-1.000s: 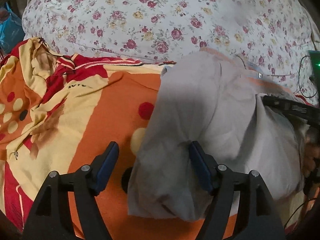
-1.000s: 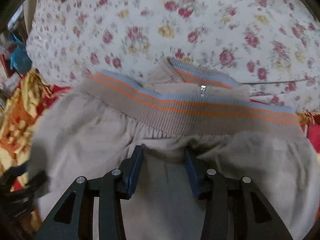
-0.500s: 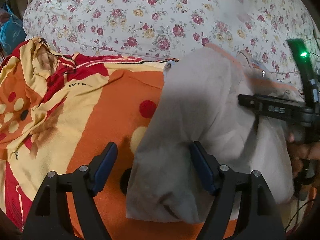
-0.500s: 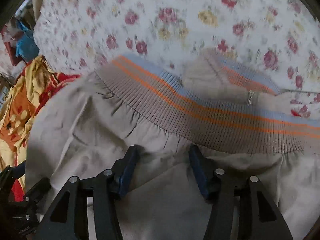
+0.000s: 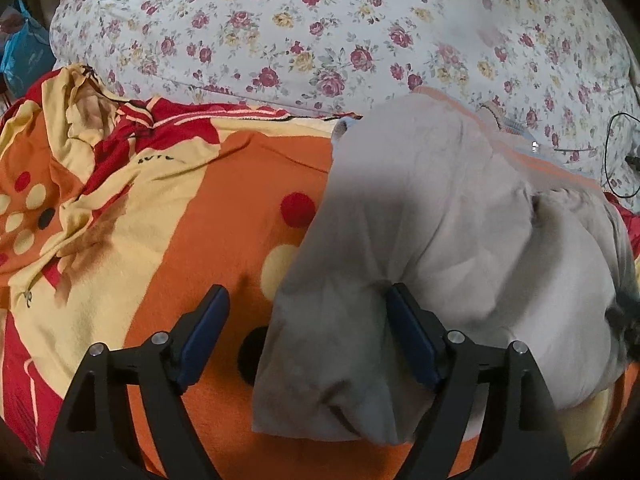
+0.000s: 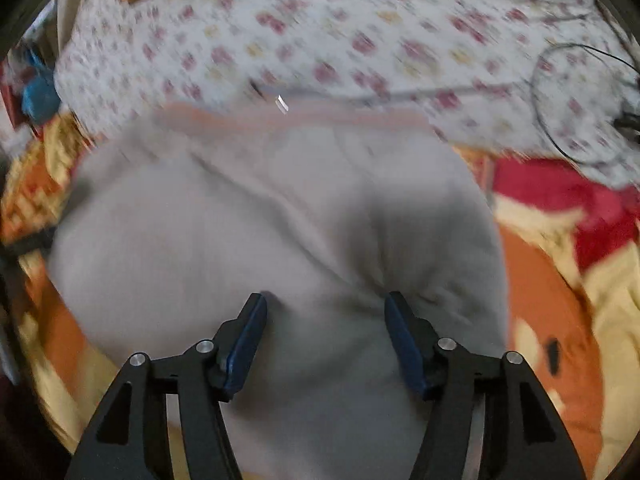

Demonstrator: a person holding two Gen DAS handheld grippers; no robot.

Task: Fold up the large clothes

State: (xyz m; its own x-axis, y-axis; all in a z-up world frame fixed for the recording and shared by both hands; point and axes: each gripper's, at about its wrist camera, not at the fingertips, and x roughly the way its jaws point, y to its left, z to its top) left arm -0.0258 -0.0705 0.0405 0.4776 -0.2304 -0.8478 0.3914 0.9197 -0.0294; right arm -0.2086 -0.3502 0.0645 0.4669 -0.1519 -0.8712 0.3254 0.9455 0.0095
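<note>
Left wrist view: grey jacket (image 5: 432, 248) lies bunched on the orange blanket (image 5: 208, 240), its striped hem (image 5: 532, 160) toward the floral quilt (image 5: 320, 32). My left gripper (image 5: 306, 330) is wide open, its right finger on the cloth. My right gripper (image 6: 324, 332) is wide open over the jacket's middle. Judging mid-fold; next I need a corner pinched and carried across.

Matt beige cloth garment (image 5: 440, 240), fleecy blanket (image 5: 200, 200)
</note>
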